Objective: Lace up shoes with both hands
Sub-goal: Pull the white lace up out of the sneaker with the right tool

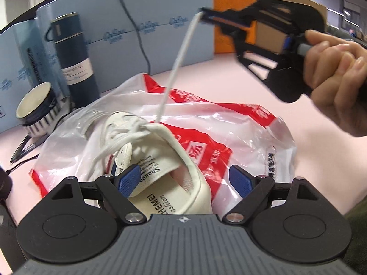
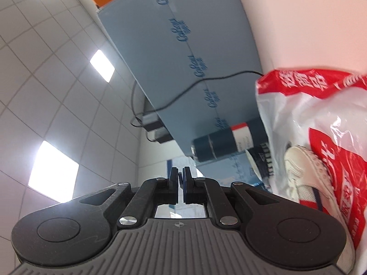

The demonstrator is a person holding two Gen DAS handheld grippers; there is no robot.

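While shoe [image 1: 160, 171] sits on bag [image 1: 240, 142], lace [image 1: 181, 52] taut

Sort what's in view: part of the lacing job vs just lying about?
Job: white shoe; white lace, pulled taut; right tongs shut on the lace; left tongs open around the shoe's collar.
Lying about: plastic bag under the shoe; blue flask; striped mug; black cable.

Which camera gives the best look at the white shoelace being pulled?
The left wrist view: the shoelace runs taut from the shoe up to the right tongs. The right wrist view shows only closed tongs, not the lace.
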